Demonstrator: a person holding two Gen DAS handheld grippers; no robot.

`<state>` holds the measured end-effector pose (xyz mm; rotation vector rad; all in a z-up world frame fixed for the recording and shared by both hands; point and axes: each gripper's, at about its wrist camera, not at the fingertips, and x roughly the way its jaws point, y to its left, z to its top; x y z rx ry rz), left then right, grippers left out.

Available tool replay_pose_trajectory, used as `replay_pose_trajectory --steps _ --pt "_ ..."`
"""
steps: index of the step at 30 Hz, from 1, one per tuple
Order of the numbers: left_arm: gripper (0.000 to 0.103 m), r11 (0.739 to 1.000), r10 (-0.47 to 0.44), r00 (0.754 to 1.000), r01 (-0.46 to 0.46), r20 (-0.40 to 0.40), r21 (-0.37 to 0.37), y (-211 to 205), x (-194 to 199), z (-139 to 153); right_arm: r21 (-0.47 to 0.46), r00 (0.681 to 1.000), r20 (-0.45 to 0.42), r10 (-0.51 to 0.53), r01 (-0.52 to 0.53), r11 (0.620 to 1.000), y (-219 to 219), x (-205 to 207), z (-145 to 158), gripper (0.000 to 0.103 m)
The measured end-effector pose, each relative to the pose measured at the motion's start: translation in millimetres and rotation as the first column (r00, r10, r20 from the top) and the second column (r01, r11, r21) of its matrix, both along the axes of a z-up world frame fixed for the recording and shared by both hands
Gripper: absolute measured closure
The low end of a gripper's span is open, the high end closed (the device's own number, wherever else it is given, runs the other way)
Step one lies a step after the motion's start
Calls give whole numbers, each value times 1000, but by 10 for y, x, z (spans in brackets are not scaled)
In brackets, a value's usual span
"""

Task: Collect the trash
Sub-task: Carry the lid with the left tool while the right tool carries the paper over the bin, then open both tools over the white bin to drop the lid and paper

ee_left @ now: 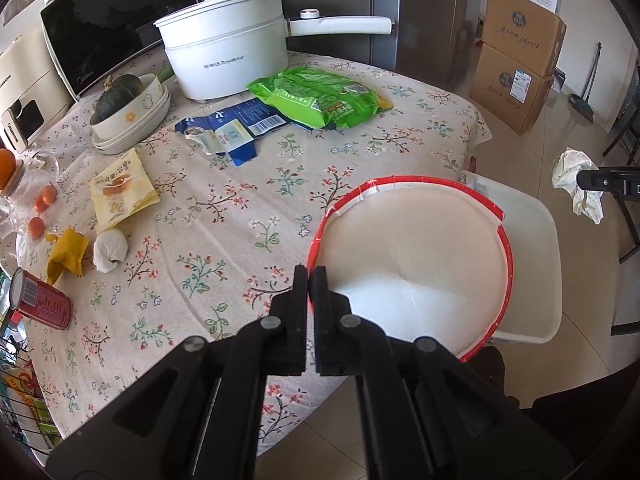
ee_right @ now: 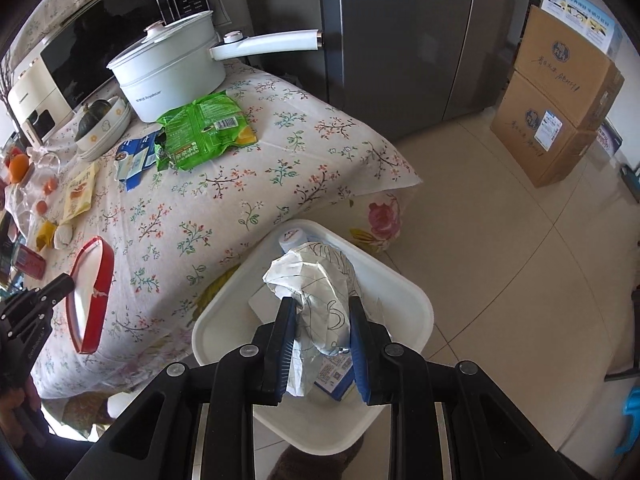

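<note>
My left gripper [ee_left: 309, 276] is shut on the rim of a red-rimmed white paper bowl [ee_left: 412, 256], held tilted at the table's edge, partly over a white bin [ee_left: 536, 248]. In the right wrist view the same bowl [ee_right: 90, 292] hangs from the left gripper [ee_right: 66, 280] at the far left. My right gripper [ee_right: 322, 304] is shut on a crumpled white paper [ee_right: 316, 276] directly above the bin [ee_right: 416, 300], which holds a blue-and-white carton [ee_right: 334, 380]. On the table lie a green bag [ee_left: 320, 96], a blue carton [ee_left: 232, 128], a yellow wrapper [ee_left: 120, 188], a tissue ball [ee_left: 110, 250] and a red can [ee_left: 40, 300].
A white electric pot [ee_left: 228, 52] with a long handle, stacked bowls with a squash [ee_left: 128, 116] and a microwave [ee_left: 100, 28] stand at the back of the floral tablecloth. Cardboard boxes [ee_right: 560, 112] and a grey fridge [ee_right: 400, 40] stand on the tiled floor beyond.
</note>
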<state>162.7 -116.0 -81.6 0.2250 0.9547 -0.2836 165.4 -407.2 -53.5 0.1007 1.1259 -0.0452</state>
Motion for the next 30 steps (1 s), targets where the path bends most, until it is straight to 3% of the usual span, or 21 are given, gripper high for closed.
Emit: replay_pose_trajectory --steps 12,21,25,26,27,29,30 --pt "99 986 -160 987 158 25 59 -787 -134 -197 -9 998 -35 -45 45 999 -349 -180 -120 76" --pt "99 975 -212 977 209 39 75 -1051 -141 -366 -16 997 -45 -56 55 998 -412 -205 -150 76" --pt "97 967 -255 966 253 51 45 -1100 -166 -376 -19 997 -48 -58 57 998 -413 -204 -159 76" --pt "88 961 -275 961 273 42 35 -1116 -173 -377 -21 997 -49 -58 57 998 -404 -203 -161 76" --pt "71 959 -282 959 281 40 35 -1126 -185 -373 -23 997 -50 -57 56 998 -401 -203 -163 76" --pt "53 958 -286 956 283 64 42 -1122 -221 -349 -26 997 -51 -57 56 998 -395 -199 -163 76" --pt "51 957 -289 954 287 73 46 -1118 -236 -334 -26 997 -51 -57 56 998 -391 -198 -164 76"
